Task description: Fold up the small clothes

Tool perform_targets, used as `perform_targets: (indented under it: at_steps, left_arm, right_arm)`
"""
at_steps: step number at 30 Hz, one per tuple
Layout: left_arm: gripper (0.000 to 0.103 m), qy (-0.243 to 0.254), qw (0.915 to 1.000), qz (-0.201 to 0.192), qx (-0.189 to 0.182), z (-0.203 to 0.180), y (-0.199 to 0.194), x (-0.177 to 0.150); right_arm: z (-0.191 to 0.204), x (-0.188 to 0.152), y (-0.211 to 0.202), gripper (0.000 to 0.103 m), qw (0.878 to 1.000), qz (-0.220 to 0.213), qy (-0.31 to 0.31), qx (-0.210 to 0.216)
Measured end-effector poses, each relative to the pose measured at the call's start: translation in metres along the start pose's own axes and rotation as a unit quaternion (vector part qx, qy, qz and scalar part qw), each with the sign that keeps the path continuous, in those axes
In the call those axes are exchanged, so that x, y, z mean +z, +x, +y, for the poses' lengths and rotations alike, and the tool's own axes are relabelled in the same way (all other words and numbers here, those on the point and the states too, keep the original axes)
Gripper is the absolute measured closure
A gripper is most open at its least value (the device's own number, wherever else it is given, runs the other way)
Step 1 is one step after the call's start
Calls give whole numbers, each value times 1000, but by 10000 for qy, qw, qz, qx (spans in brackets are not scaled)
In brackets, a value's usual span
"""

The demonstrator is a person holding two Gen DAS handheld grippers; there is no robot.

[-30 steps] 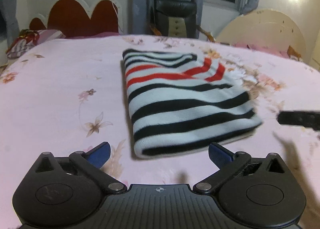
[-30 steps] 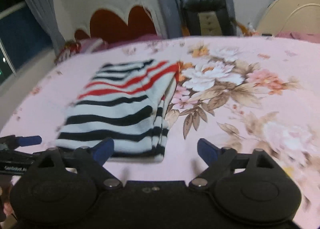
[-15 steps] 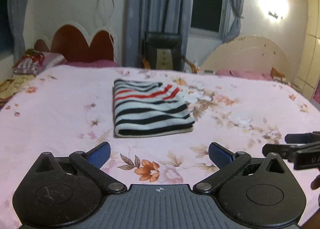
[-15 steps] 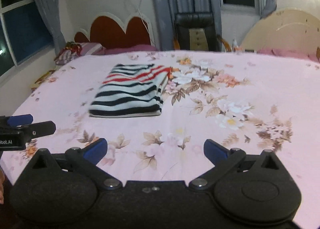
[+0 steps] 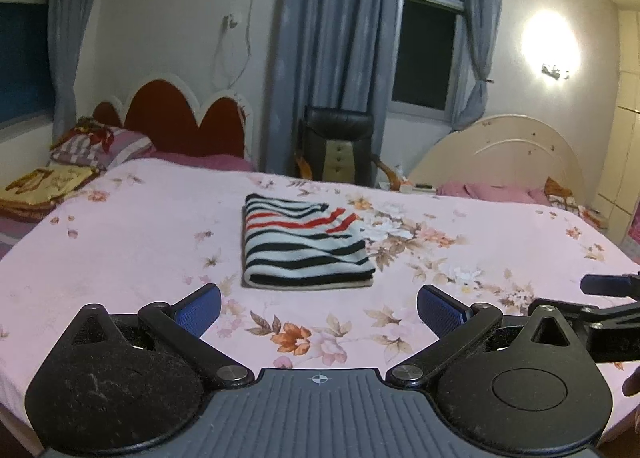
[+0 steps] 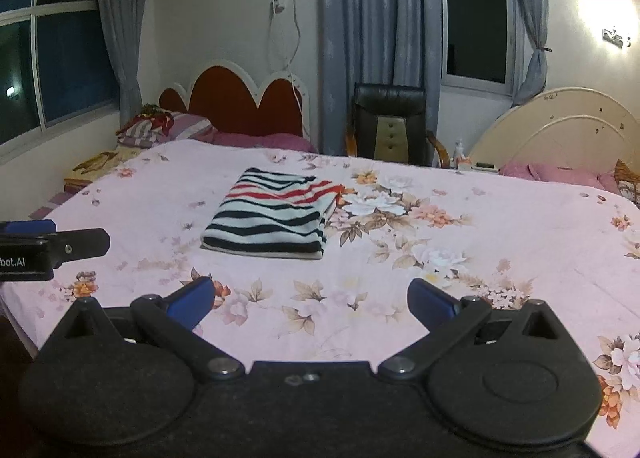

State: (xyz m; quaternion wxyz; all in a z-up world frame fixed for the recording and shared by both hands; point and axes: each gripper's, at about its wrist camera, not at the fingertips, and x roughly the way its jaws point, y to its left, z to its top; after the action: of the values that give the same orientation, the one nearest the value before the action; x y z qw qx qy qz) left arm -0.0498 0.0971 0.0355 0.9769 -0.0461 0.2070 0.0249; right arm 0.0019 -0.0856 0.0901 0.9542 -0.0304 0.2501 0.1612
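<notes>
The striped garment [image 5: 306,244] is lying folded mid-bed, well beyond both tools. The left gripper [image 5: 319,304] and right gripper [image 6: 309,296] are standing wide, holding nothing; retreat clear without snagging the bedsheet [image 5: 120,250].

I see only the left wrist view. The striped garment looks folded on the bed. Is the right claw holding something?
Observer: No. The right claw has just been opening. Its jaws stand wide, with nothing between them.
Operator: How does the right side of the garment look?
Observer: The right wrist view shows the striped garment with stacked layers along its right edge, lying flat on the bed sheet.
Operator: Does my left claw touch it?
Observer: No. Seen from the right wrist, the left claw is off to the garment's left, with bare sheet between them.
</notes>
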Motion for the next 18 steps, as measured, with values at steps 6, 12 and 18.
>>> perform_targets:
  at_steps: [6, 12, 18]
  left_arm:
    - [0, 175, 9997, -134, -112, -7, -5, 6]
    - [0, 245, 9994, -151, -188, -14, -6, 10]
    - [0, 312, 9992, -151, -211, -17, -4, 14]
  right_arm:
    - [4, 6, -10, 1, 9999, -159, -15, -25]
    - [3, 6, -12, 1, 9998, -175, 29, -122]
    - [3, 6, -11, 1, 9997, -208, 66, -142]
